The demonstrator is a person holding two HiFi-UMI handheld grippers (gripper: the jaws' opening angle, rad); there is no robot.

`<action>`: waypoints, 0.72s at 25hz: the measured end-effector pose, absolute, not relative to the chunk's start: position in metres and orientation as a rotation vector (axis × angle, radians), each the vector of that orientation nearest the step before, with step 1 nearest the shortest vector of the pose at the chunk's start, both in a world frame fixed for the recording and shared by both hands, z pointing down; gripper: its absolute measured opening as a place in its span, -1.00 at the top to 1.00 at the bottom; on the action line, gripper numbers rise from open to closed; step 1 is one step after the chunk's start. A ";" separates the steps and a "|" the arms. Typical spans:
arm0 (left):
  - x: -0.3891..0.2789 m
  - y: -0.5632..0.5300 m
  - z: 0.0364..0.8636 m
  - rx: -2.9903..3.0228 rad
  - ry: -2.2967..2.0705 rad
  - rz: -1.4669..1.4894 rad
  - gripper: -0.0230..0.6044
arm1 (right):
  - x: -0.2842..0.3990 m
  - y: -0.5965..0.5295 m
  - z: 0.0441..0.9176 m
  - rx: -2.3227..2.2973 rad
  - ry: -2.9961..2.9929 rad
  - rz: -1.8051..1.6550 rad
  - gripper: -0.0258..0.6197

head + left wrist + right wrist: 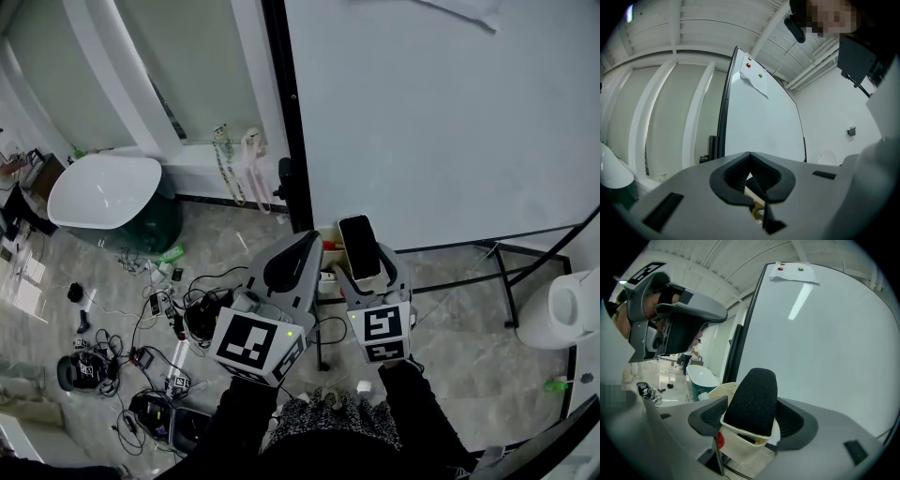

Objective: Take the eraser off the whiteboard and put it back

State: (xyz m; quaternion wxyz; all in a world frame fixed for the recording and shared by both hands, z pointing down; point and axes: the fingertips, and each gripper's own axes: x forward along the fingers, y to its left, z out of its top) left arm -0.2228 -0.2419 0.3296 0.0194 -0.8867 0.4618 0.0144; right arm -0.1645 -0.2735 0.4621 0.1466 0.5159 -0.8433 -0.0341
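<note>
Right gripper (751,419): clamped on eraser (359,247), centre frame, felt upward.
Hidden: eraser's lower end, covered by jaws.
Left gripper (750,157): jaws together, nothing held.
Whiteboard (441,122): upper right, behind eraser.

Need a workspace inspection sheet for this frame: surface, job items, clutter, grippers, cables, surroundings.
Surface: whiteboard upright and blank; paper sheet at its top under red and green magnets.
Job's things: eraser off the board, black felt facing up.
Clutter: small devices scattered on the floor, left of the board.
Grippers: right gripper shut on the eraser; left gripper jaws together, nothing between them.
Cables: black tangle on the floor, left side.
Surroundings: white tub-shaped seat; cream tray by the board's lower edge; black stand legs.
</note>
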 end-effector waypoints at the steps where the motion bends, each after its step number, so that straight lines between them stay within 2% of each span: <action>1: -0.222 -0.242 0.330 -2.753 1.431 0.045 0.91 | -0.165 -0.273 0.462 1.481 -2.426 -0.105 -0.02; 12: -0.228 -0.242 0.333 -2.756 1.448 0.052 0.91 | -0.164 -0.276 0.454 1.488 -2.439 -0.100 -0.05; 18: -0.228 -0.239 0.329 -2.755 1.442 0.061 0.91 | -0.163 -0.273 0.452 1.404 -2.459 0.012 -0.05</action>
